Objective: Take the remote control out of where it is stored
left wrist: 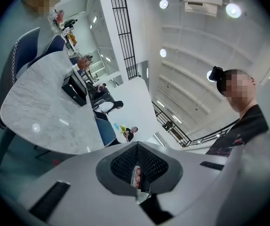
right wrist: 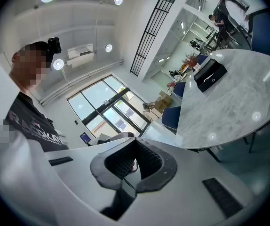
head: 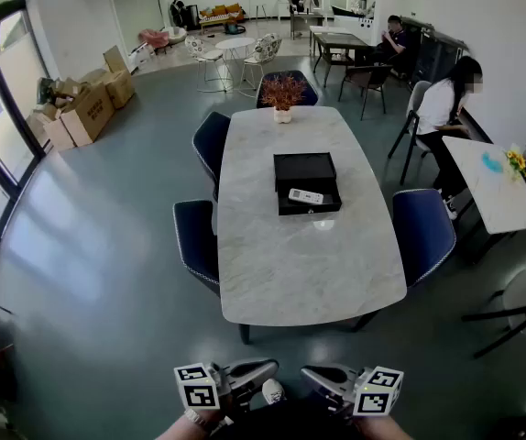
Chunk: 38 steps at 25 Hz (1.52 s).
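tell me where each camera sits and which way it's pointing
Head view: on the person's head, facing steeply down at the marble table, with the remote control in the open black box; left tool and right tool show at the bottom.
Left gripper view: on the left tool, tipped toward the ceiling; shut jaws and the person's shirt show.
Right gripper view: on the right tool, tipped up likewise; shut jaws and shirt show.
Shared: all three see the table and black box.
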Each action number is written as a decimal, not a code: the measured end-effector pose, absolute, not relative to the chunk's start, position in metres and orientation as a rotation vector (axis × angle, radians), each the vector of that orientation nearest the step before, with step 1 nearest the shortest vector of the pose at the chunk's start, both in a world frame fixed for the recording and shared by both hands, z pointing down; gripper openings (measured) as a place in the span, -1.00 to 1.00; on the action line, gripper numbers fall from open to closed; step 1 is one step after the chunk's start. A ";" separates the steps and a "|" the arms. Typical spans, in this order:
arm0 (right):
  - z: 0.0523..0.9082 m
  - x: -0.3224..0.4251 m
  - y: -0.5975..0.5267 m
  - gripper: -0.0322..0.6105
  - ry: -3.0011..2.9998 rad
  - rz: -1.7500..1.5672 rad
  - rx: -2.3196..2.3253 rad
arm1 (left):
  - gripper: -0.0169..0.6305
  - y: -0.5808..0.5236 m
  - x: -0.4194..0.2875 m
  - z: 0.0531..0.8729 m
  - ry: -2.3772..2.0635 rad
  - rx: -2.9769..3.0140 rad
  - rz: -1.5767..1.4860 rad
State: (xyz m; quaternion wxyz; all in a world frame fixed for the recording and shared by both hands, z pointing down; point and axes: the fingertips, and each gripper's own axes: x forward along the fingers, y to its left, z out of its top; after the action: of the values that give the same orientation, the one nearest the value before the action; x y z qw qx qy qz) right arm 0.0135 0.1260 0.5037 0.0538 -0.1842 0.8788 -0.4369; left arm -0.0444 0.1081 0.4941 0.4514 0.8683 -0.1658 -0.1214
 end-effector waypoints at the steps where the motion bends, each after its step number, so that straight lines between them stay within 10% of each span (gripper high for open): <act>1: 0.503 0.013 0.126 -0.87 2.669 -1.327 -0.559 | -0.93 0.109 -0.045 0.494 -0.410 2.144 -0.301; 38: 0.482 0.023 0.093 -0.87 2.540 -1.291 -0.671 | -0.93 0.095 -0.067 0.483 -0.428 2.170 -0.340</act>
State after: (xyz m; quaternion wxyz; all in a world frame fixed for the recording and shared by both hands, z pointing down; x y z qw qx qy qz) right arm 0.0234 0.0929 0.4819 0.1067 -0.2280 0.8628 -0.4385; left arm -0.0667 0.0954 0.4835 0.4367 0.8723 -0.1721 -0.1368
